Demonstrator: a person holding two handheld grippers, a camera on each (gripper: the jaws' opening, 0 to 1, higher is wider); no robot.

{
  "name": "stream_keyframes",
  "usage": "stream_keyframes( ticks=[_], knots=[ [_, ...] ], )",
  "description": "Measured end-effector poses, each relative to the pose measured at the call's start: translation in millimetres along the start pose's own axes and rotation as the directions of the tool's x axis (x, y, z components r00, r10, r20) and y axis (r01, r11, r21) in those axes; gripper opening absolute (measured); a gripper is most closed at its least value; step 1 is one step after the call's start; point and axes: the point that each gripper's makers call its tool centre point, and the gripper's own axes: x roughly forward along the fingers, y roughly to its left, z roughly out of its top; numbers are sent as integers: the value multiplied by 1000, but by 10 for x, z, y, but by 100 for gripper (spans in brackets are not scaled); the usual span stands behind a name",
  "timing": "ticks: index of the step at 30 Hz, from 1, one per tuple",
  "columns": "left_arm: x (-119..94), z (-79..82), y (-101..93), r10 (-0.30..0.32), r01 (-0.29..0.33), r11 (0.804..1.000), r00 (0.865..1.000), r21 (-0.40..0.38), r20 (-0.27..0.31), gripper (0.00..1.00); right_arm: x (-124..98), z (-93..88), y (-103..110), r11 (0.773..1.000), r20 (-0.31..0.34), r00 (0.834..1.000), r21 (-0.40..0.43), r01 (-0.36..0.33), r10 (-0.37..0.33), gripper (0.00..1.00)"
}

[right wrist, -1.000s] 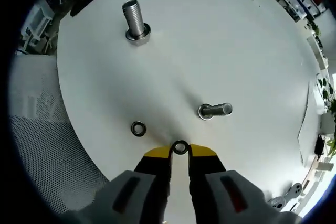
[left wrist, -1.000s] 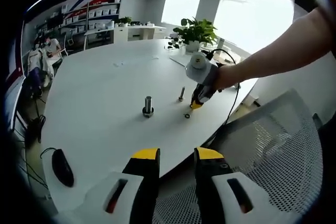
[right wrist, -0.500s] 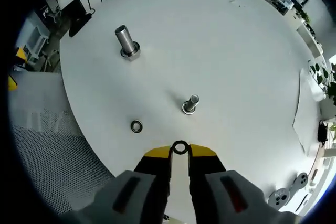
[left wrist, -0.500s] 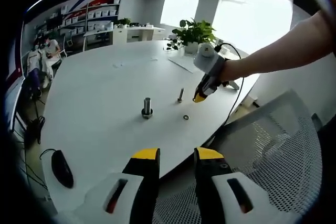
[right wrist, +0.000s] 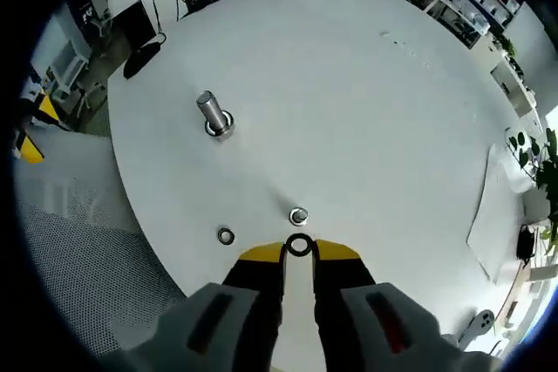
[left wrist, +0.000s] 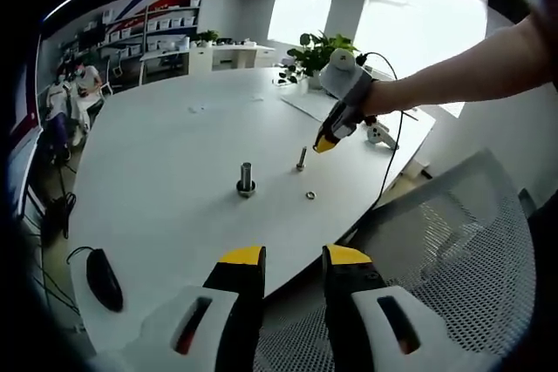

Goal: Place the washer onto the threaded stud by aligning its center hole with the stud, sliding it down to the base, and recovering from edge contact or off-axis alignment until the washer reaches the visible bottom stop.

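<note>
Since a second ago we have lifted the right gripper (left wrist: 324, 142) well clear of the surface (left wrist: 174, 128); seen from the left gripper view it now hangs in the air just above the small threaded stud (left wrist: 301, 159), where earlier it sat low beside the spare ring. In the right gripper view the whole scene has shrunk away beneath us, and the stud (right wrist: 299, 215) is viewed almost end-on, directly at 12 o'clock from the fingers.

The right gripper (right wrist: 299, 252) has its yellow-tipped fingers closed on the washer (right wrist: 299, 246), a thin dark metal ring pinched by its rim and standing on edge between the tips. A second ring (right wrist: 226, 235) lies flat on the surface at 10 o'clock from the fingers. A larger threaded bolt (right wrist: 209, 111), dull grey steel on a hexagonal base, stands upright further off at 11 o'clock.

The left gripper (left wrist: 294, 256) hovers off the near edge of the surface, above a mesh chair (left wrist: 453, 259), its fingers slightly parted and holding nothing.

The surface is a broad, rounded, matt white table. A black mouse (left wrist: 103, 278) lies at its near left edge, a potted plant (left wrist: 323, 54) stands at the far side by bright windows.
</note>
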Motion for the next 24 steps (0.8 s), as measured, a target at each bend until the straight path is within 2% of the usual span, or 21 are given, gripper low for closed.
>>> stream_keyframes(
  ticks=[12,24],
  knots=[
    [3,-4,11,6,-6,1000,1000,-1,-3,24,56,129,-23,999,19,1000,-36,1,0,13],
    [22,-11,39,12,-12,1000,1000,-3,-8,24,165,143,-18,998,-5,1000,-65,-15,15,13]
  ],
)
